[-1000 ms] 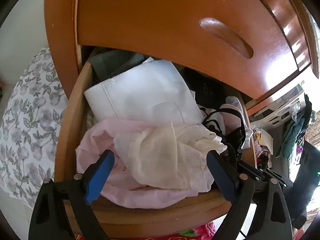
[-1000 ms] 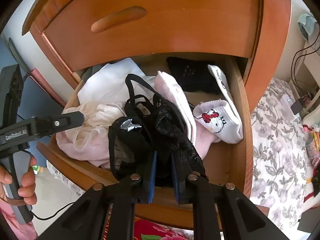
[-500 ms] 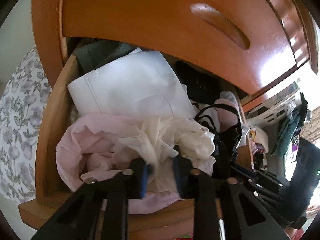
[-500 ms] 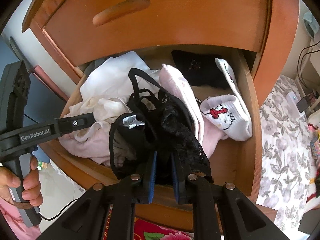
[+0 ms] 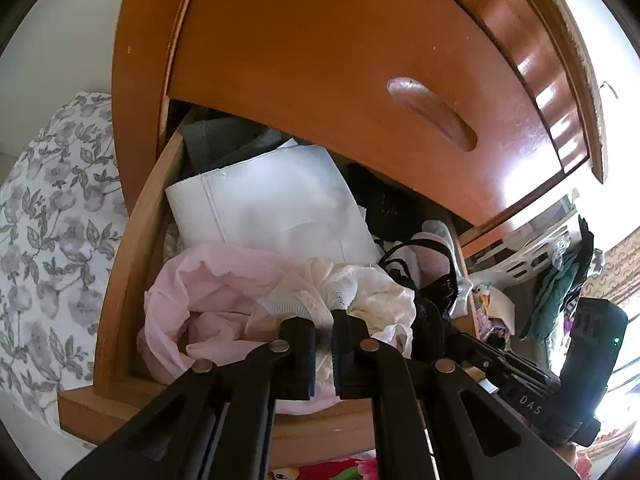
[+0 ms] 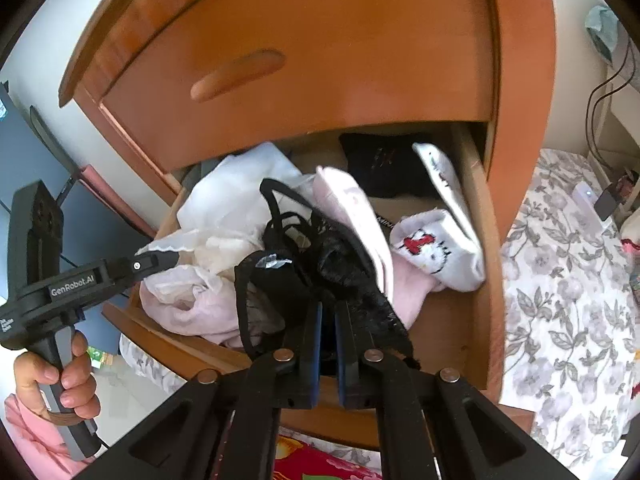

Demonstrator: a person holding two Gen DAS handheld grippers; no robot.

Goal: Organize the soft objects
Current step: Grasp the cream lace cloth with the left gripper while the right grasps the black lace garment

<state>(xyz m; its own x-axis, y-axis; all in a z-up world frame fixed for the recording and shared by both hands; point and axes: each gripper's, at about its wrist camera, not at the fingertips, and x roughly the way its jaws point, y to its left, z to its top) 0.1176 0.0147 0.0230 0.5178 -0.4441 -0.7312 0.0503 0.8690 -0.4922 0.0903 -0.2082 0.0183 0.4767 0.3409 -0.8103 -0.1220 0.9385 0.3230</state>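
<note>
Since a second ago your left gripper (image 5: pixel 322 322) has gone from spread wide to pressed together on the cream lace garment (image 5: pixel 360 294), which now bunches up between its fingers at the front of the open drawer (image 5: pixel 132 264). Your right gripper (image 6: pixel 328 320) stays pinched on the black lace garment (image 6: pixel 332 264), just to the right of the cream one and draped over the drawer's front edge.

Both pieces are light, limp and stretchy, so expect them to sag and trail. The cream lace rests on the pink cloth (image 5: pixel 208 304) at the drawer's left front, and its open weave looks likely to snag or drag that cloth along. The black piece has thin straps (image 6: pixel 280 208) looping toward the drawer's middle; these could catch on the white cartoon sock (image 6: pixel 436 252) at the right side. Take hold of gathered folds, not single threads.
</note>
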